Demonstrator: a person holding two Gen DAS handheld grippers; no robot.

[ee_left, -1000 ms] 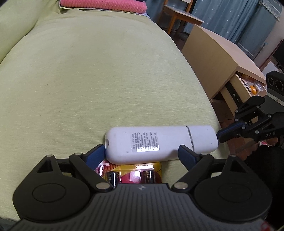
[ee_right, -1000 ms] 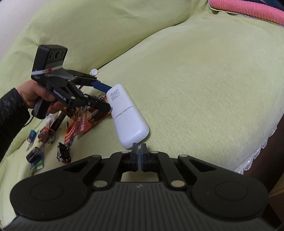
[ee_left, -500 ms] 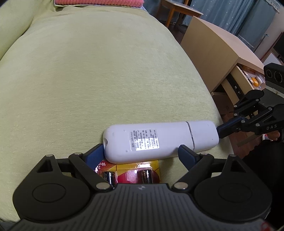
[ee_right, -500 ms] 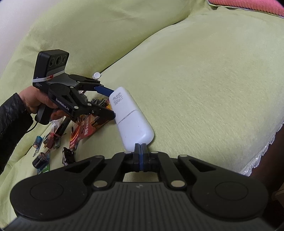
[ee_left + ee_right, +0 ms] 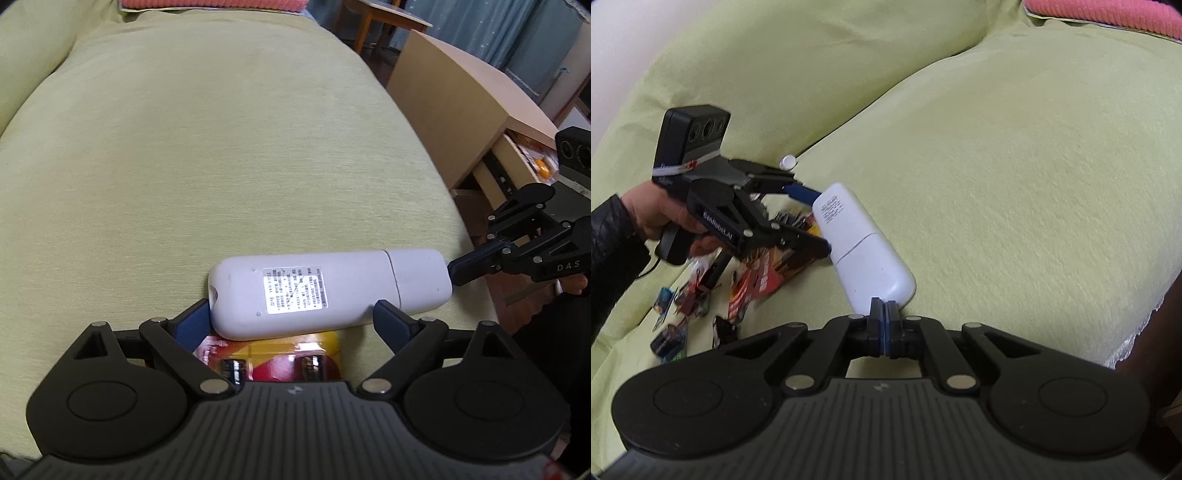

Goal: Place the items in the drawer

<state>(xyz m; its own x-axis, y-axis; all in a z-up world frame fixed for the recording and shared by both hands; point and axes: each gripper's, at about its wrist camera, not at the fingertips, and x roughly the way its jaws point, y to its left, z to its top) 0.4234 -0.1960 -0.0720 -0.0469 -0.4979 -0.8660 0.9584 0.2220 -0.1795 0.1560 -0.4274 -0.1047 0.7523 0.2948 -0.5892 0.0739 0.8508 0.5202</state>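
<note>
The left tongs [image 5: 291, 314] gape around the remote [image 5: 328, 291]; the right tongs [image 5: 884, 325], pressed together empty, nudge its end; next, squeeze and lift it.

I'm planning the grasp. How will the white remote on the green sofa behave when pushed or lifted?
The white remote looks like rigid plastic, so it probably won't flex. Its smooth rounded shell may slip between the left gripper fingers. Lying partly on the battery pack over the soft sofa, it might rock or slide when nudged.
</note>
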